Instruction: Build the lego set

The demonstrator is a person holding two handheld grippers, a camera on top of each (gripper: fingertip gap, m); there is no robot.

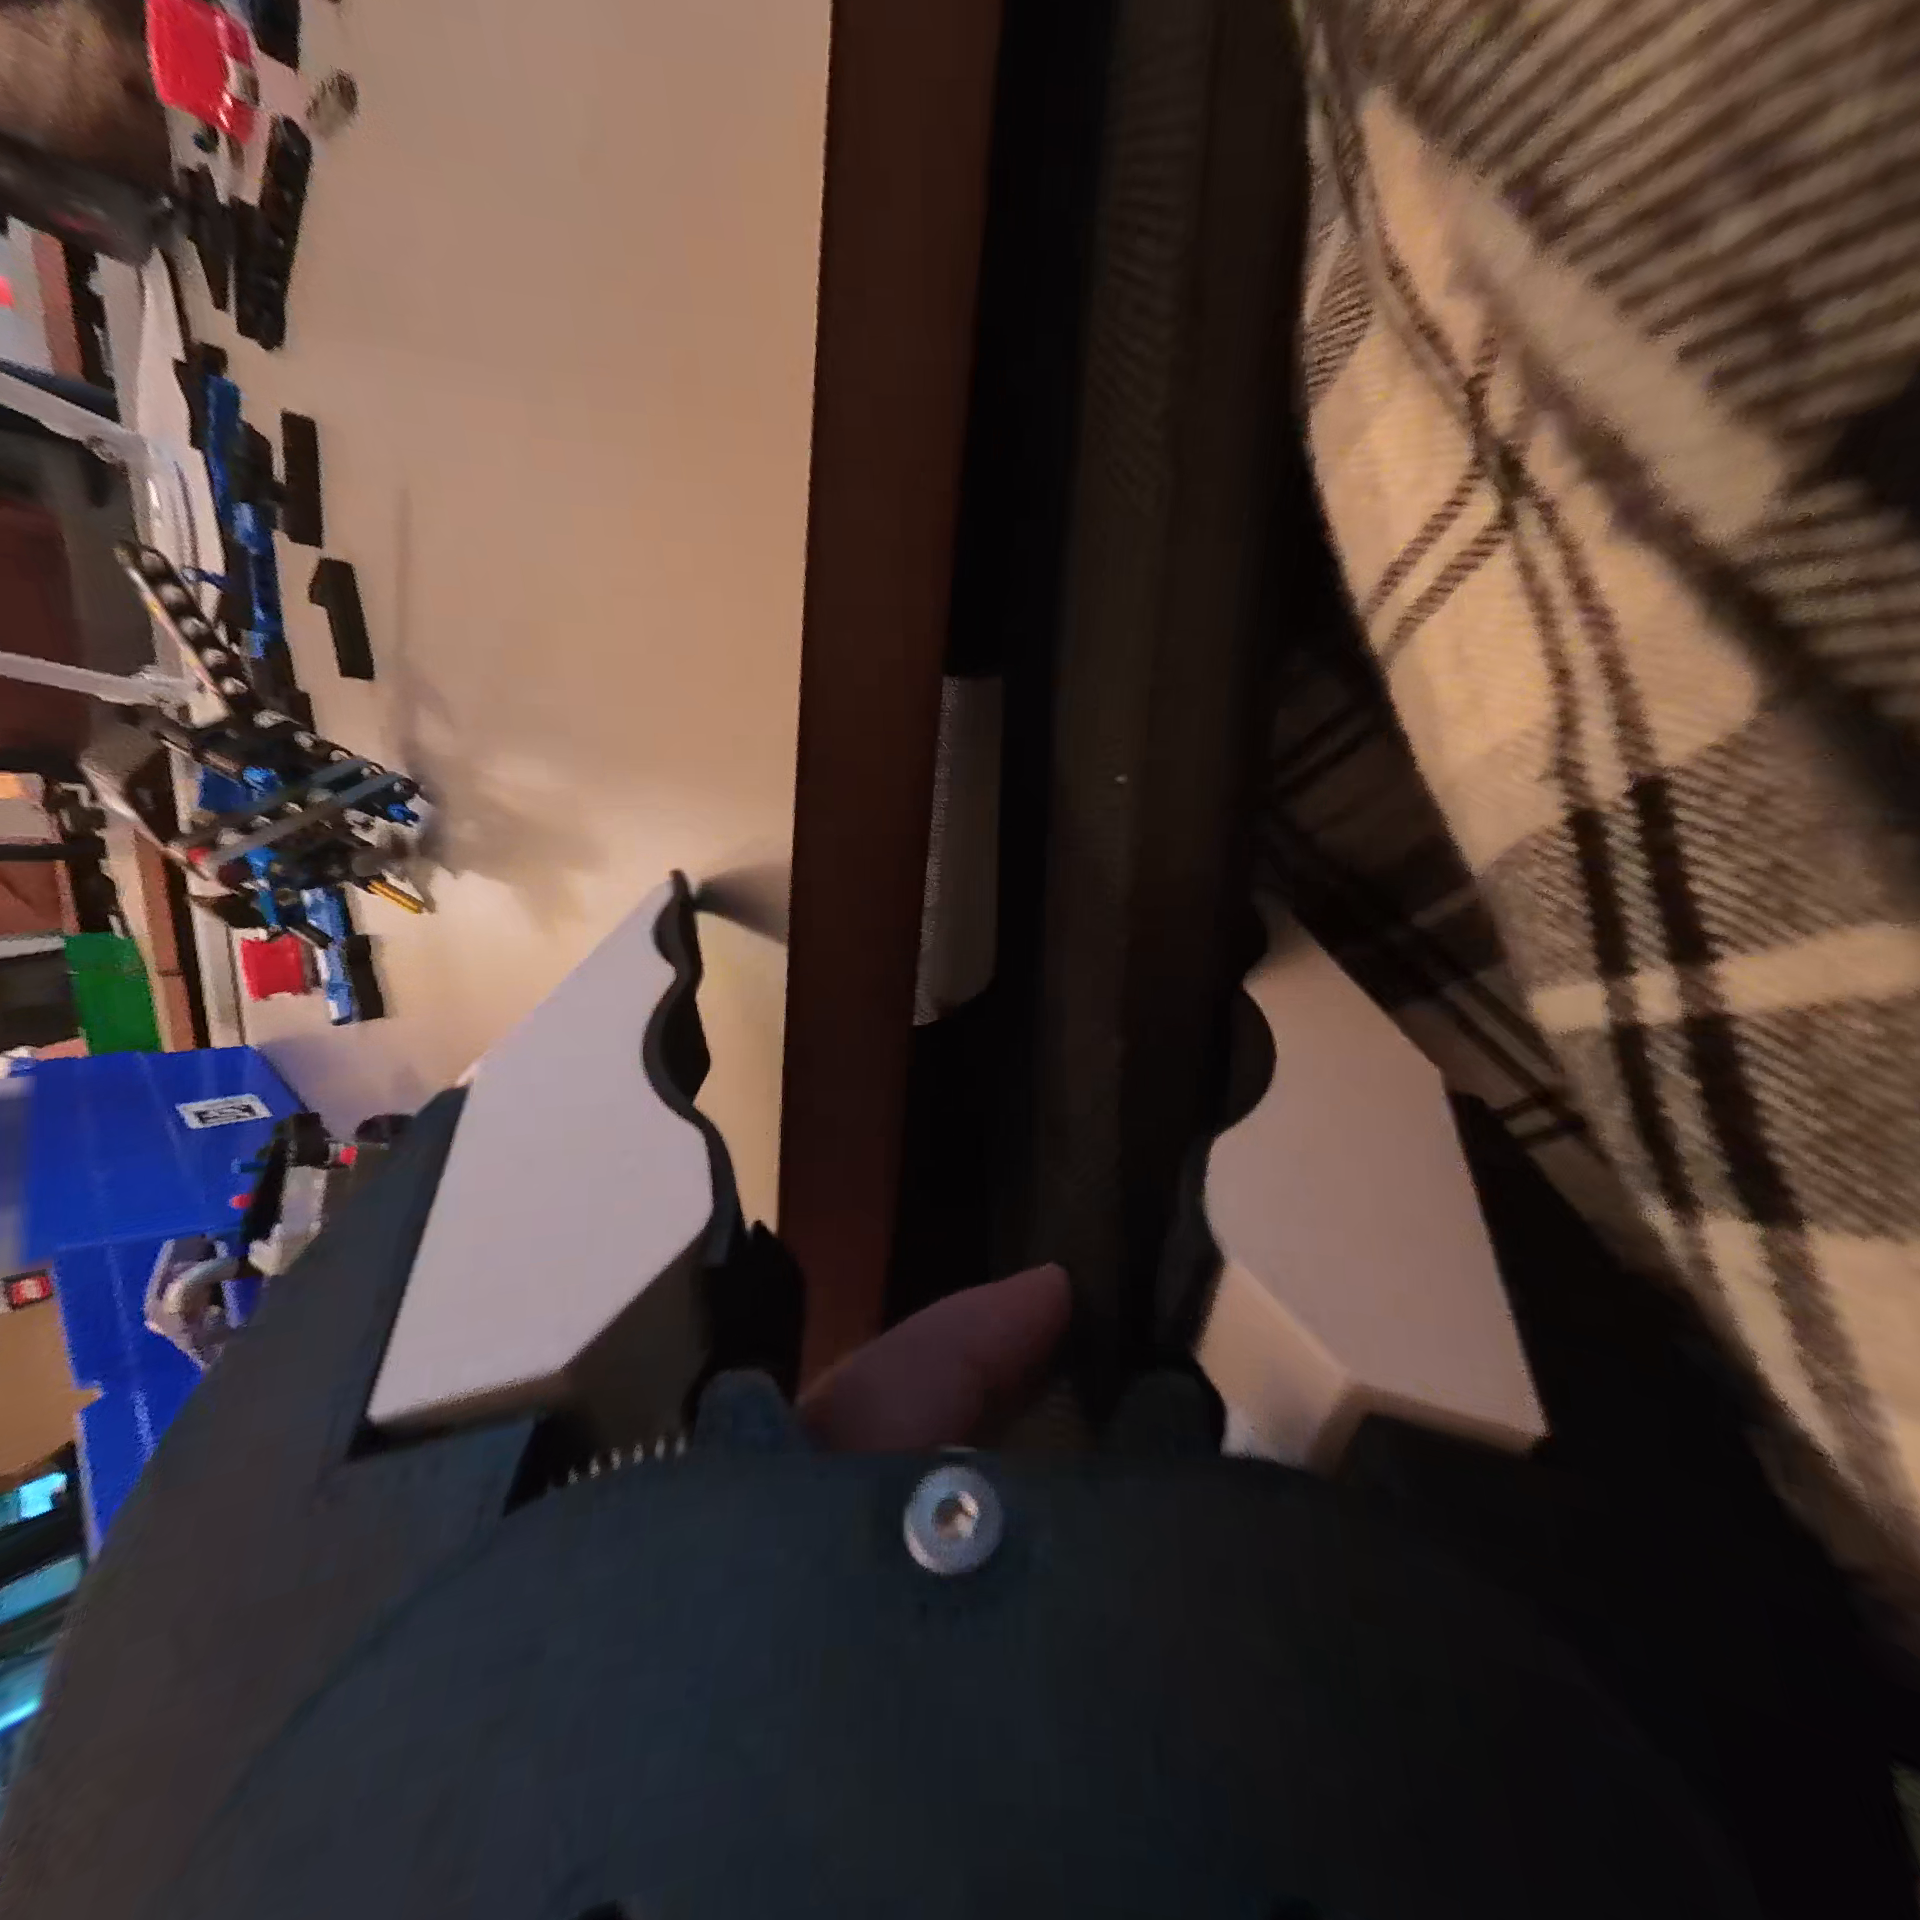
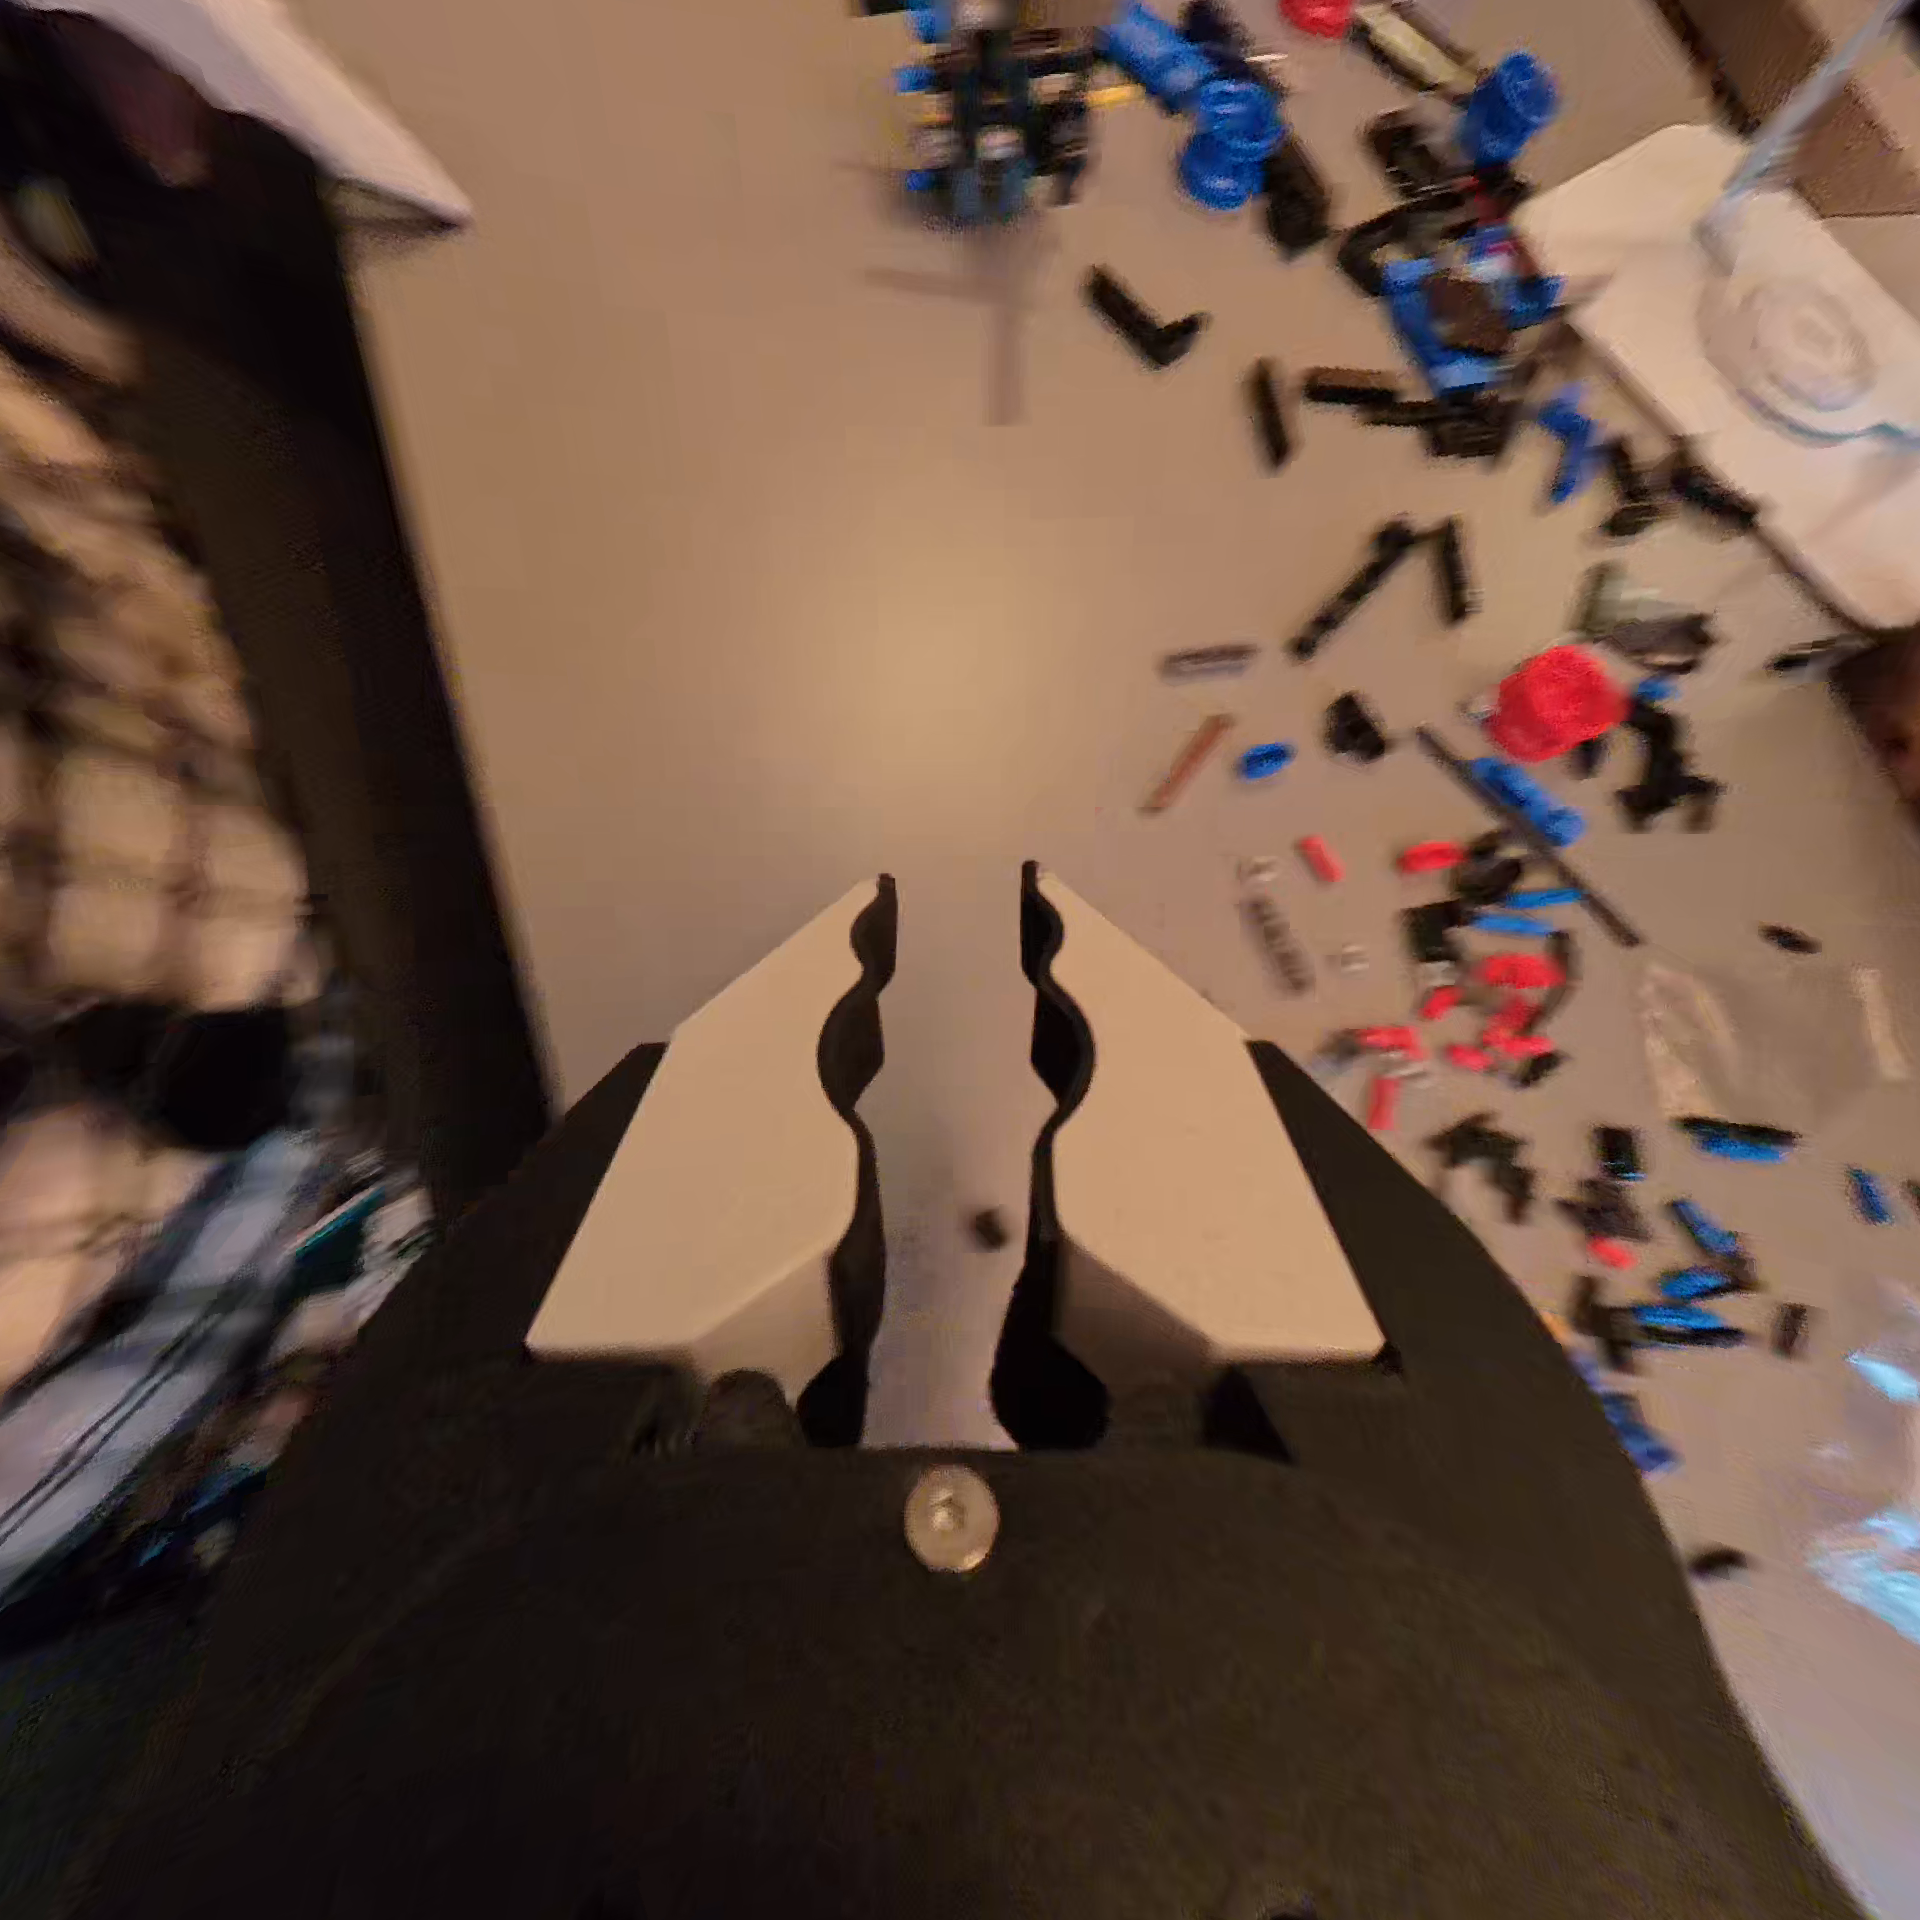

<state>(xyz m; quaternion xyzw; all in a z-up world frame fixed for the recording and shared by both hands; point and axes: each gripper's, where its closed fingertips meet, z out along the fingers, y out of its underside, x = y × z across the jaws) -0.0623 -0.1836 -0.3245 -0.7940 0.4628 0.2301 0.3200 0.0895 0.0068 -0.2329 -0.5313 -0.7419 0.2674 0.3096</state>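
While the left gripper (image 1: pixel 961 1049) gaped, the right gripper (image 2: pixel 958 883) stood slightly parted, empty, loose pieces (image 2: pixel 1496 977) at three o'clock.

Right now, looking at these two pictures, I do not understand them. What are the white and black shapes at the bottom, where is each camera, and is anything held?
Each picture comes from a camera mounted on a hand-held tool, looking forward along its two fingers. A person holds one such tool in each hand; there is no robot arm.

In the right wrist view, the right gripper hangs over a beige table. Its fingers stand apart and hold nothing. To the right lie scattered loose lego pieces, mostly black, blue and red, and at the top a partly built model. The picture is blurred.

In the left wrist view, the left gripper is turned sideways at the table's brown edge, wide open and empty. A fingertip of the person shows between its fingers, and plaid fabric fills the right side. The model shows far left.
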